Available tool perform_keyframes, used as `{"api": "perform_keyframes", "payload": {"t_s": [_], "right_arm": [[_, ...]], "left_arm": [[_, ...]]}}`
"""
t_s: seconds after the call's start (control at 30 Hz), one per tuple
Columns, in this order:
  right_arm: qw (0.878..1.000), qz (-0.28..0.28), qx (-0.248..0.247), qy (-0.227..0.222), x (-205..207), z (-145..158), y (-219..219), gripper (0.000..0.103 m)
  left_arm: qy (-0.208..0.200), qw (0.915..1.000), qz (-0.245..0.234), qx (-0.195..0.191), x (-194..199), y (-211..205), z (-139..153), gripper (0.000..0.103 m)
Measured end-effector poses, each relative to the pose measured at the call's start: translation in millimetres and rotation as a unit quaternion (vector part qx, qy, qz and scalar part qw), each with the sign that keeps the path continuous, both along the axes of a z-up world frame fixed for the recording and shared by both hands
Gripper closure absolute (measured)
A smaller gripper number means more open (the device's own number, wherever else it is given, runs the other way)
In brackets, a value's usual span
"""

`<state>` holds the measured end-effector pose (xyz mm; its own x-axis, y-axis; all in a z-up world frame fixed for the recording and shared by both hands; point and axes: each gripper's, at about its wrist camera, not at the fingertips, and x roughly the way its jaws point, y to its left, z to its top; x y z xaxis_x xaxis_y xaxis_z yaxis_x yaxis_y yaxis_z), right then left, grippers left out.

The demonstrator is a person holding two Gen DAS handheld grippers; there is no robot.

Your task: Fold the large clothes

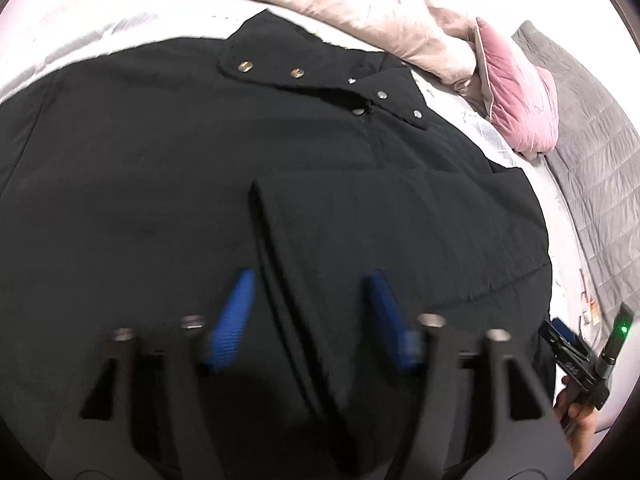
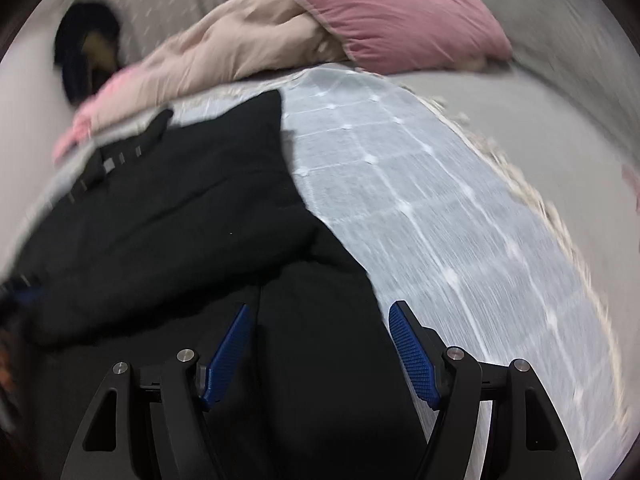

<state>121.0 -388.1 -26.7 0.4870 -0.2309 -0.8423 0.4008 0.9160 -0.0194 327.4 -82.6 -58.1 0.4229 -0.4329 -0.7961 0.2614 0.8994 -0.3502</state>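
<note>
Covering a pale checked bedspread (image 2: 420, 200), black coat (image 1: 200, 160); both grippers' jaws spread, empty.

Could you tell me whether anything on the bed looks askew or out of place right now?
Only slightly. The black coat lies mostly flat, but its collar sits crooked, one snap flap overlapping the other, and a sleeve is folded across the front. Behind it, the pink duvet is bunched up.

The coat (image 1: 200, 152) lies on the bed (image 2: 420, 200). Behind it sits a quilt (image 1: 360, 4), with a pillow (image 1: 516, 96) to its right.
</note>
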Motion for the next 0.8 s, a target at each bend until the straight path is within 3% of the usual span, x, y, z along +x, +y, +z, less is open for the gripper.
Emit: {"api": "perform_keyframes", "payload": {"t_s": [0.03,0.07,0.1,0.13,0.2,0.23,0.27,0.33,0.4,0.47,0.63,0.7,0.77,0.8], "right_arm": [[1.000,0.011,-0.027,0.007,10.2,-4.4,5.9,0.031],[0.999,0.022,-0.050,0.005,18.2,-7.3,11.2,0.031],[0.997,0.029,-0.064,-0.002,22.4,-8.4,14.3,0.035],[0.997,0.029,-0.076,-0.012,24.2,-7.4,14.4,0.039],[0.996,-0.016,-0.087,-0.026,21.3,-2.0,1.5,0.058],[0.995,-0.047,-0.075,-0.036,16.0,1.1,-9.5,0.058],[0.995,-0.075,-0.043,-0.055,7.9,3.4,-23.7,0.058],[0.994,-0.089,0.012,-0.060,1.7,-1.1,-37.8,0.057],[0.996,-0.082,0.019,-0.022,4.5,-10.6,-35.3,0.055],[0.997,-0.069,0.016,-0.011,3.5,-8.9,-29.8,0.055],[0.994,-0.053,0.079,-0.044,-7.8,11.6,-27.1,0.052],[0.993,-0.060,0.096,-0.045,-12.6,14.4,-21.8,0.048],[0.990,-0.067,0.115,-0.040,-12.4,14.4,-15.4,0.046],[0.988,-0.072,0.127,-0.040,-11.9,13.6,-13.2,0.045]], "left_arm": [[-0.009,0.9999,-0.006,0.010,2.7,-6.2,0.8,0.068],[-0.018,0.9996,-0.010,0.020,5.1,-11.7,2.0,0.087],[-0.029,0.9992,-0.018,0.022,8.1,-17.1,4.9,0.091],[-0.049,0.9982,-0.028,0.017,11.6,-24.0,11.5,0.092],[-0.079,0.9961,-0.039,-0.009,15.0,-30.4,23.7,0.092],[-0.090,0.9945,-0.044,-0.031,18.5,-33.9,29.4,0.092],[-0.091,0.9947,-0.040,-0.024,22.0,-37.3,29.8,0.091],[-0.088,0.9950,-0.015,0.045,33.2,-50.3,22.1,0.083],[-0.071,0.9929,-0.004,0.096,39.1,-56.4,14.7,0.081],[-0.088,0.9928,0.004,0.082,28.3,-51.1,23.3,0.077],[-0.147,0.9863,-0.055,0.049,-19.5,-53.8,39.2,0.044],[-0.132,0.9854,-0.090,0.058,-25.9,-63.6,28.9,0.039],[-0.097,0.9829,-0.115,0.107,-26.4,-73.4,1.6,0.039],[-0.101,0.9819,-0.115,0.111,-27.7,-73.0,-1.5,0.038]]}}
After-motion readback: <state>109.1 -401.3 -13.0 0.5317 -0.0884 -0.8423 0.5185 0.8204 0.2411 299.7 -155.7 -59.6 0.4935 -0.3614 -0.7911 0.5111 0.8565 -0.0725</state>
